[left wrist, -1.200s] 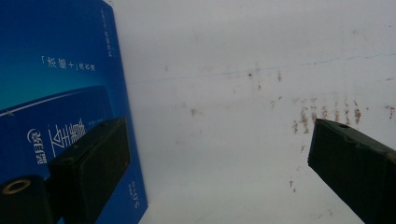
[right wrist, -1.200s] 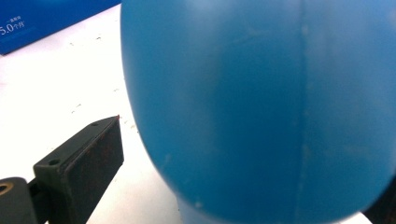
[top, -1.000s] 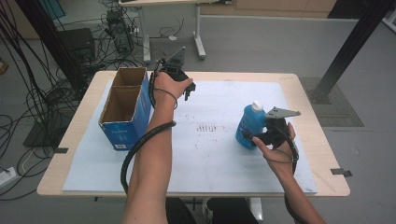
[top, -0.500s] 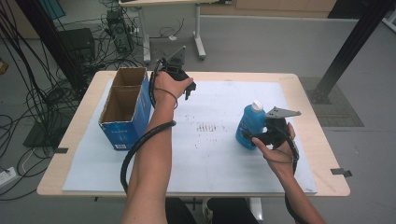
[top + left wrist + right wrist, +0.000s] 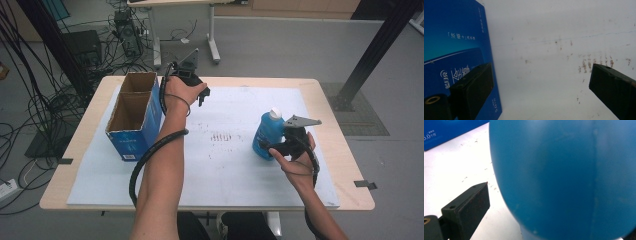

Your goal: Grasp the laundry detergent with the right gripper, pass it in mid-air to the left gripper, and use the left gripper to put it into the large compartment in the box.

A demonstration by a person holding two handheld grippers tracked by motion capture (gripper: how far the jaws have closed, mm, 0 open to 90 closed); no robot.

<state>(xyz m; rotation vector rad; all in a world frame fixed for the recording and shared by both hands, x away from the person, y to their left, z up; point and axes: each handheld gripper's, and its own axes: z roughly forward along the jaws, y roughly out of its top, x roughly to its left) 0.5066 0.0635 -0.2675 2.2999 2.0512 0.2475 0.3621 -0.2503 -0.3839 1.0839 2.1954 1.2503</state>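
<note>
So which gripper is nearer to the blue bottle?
Right. The right gripper is at the bottle; the left gripper is far across the table, beside the box.

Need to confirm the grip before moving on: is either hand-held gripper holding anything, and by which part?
Left hand-held gripper is open, holding nothing. Right hand-held gripper is at the blue bottle's lower body; a closed grip cannot be told.
</note>
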